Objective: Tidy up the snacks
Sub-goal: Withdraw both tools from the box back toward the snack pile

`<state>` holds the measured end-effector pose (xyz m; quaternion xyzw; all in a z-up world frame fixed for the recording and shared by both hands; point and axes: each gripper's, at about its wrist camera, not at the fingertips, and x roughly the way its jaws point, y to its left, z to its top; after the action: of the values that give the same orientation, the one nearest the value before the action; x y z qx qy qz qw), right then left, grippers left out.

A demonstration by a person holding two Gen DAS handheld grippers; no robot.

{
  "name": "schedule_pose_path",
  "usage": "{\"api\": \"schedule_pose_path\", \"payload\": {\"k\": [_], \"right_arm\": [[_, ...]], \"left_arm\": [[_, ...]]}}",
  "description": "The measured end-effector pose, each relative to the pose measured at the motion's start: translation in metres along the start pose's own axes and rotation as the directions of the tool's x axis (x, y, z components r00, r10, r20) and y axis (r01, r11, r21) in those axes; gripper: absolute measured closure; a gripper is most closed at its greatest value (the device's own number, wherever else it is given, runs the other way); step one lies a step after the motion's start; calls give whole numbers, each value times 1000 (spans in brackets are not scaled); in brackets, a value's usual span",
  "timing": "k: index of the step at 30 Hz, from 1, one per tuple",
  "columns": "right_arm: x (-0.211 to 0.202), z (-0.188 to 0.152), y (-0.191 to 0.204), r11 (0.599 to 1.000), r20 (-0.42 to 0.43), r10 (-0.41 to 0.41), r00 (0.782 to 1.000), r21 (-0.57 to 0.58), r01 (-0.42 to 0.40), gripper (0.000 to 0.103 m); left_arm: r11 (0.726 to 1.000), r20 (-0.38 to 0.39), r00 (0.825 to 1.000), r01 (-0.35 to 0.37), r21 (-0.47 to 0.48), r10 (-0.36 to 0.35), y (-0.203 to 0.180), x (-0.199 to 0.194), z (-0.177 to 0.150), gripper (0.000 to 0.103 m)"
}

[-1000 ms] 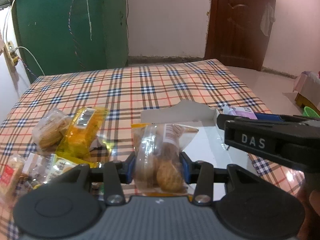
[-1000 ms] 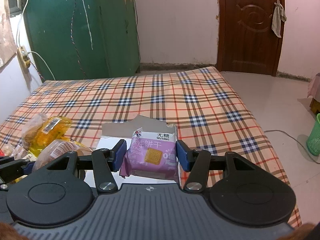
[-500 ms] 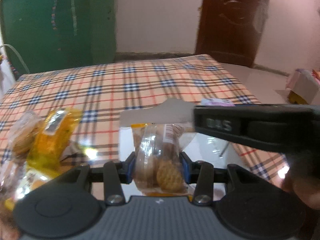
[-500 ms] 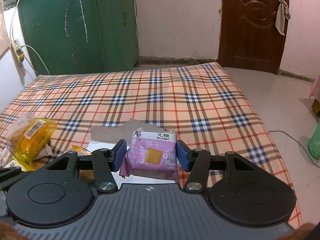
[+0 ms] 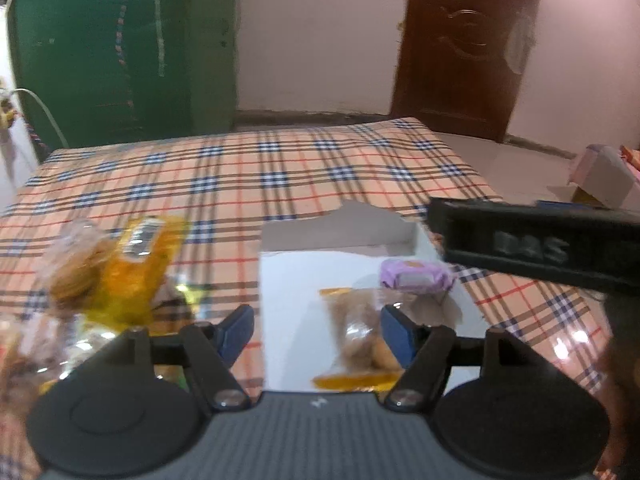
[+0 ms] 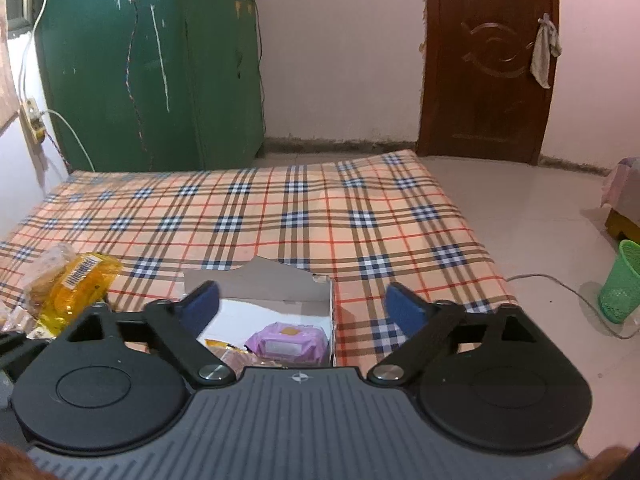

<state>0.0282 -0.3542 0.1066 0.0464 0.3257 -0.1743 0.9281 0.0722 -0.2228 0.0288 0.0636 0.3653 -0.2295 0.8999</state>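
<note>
An open white cardboard box sits on the plaid bed. Inside it lie a clear bag of cookies and a purple biscuit packet. My left gripper is open and empty just above the box, the cookie bag beside its right finger. My right gripper is open and empty above the box; its body shows at right in the left wrist view.
Loose snacks lie left of the box: a yellow packet and cookie bags. The plaid bed stretches back to a green cabinet. A green basket stands on the floor at right.
Both grippers have opened. The cookie bag dropped from my left gripper and the purple packet from my right gripper into the box. Both grippers have pulled up and back.
</note>
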Motion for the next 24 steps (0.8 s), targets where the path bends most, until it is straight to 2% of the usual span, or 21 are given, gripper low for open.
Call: {"api": "schedule_pose_path", "payload": {"k": [4, 10, 14, 24], "right_arm": [[-24, -8, 6, 1000, 8, -14, 1000, -21, 14, 0], [-46, -20, 14, 999, 3, -17, 1000, -29, 17, 0], [-59, -26, 22, 999, 4, -7, 1000, -32, 7, 0], [-75, -44, 54, 997, -25, 45, 999, -54, -46, 0]], "left_arm": [[998, 6, 998, -56, -13, 56, 12, -17, -4, 26], [993, 19, 993, -112, -36, 113, 27, -42, -12, 22], [990, 25, 991, -128, -52, 130, 37, -54, -17, 19], [982, 36, 984, -171, -80, 174, 60, -77, -30, 18]]}}
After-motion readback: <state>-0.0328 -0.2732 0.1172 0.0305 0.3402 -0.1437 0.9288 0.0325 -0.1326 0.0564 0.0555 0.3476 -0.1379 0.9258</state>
